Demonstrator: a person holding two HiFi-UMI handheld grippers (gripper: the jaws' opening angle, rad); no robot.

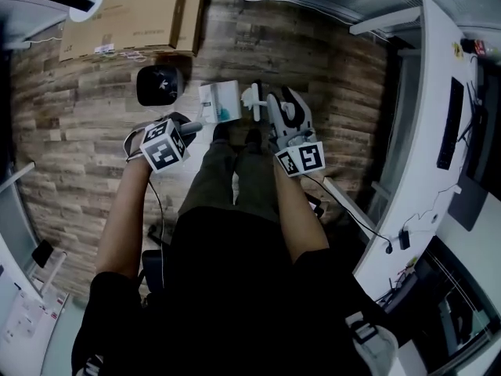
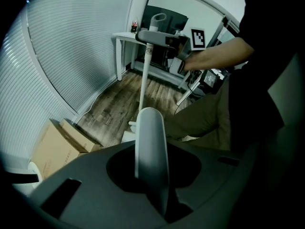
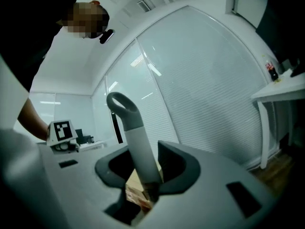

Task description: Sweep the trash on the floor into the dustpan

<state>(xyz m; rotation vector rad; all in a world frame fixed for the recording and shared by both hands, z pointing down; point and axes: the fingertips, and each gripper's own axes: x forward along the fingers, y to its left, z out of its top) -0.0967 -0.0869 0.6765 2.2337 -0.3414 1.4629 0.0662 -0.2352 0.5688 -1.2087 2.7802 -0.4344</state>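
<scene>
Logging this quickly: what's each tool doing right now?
Left tool: closed on a white handle.
Right tool: closed on a grey handle.

The head camera looks steeply down on the floor. Cameras close behind the left hand-held gripper and right hand-held gripper face outward, both catching the blinds and desk.

Left claw points steeply down, clamped on a white handle; right claw, level, clamps a grey-topped handle.
</scene>
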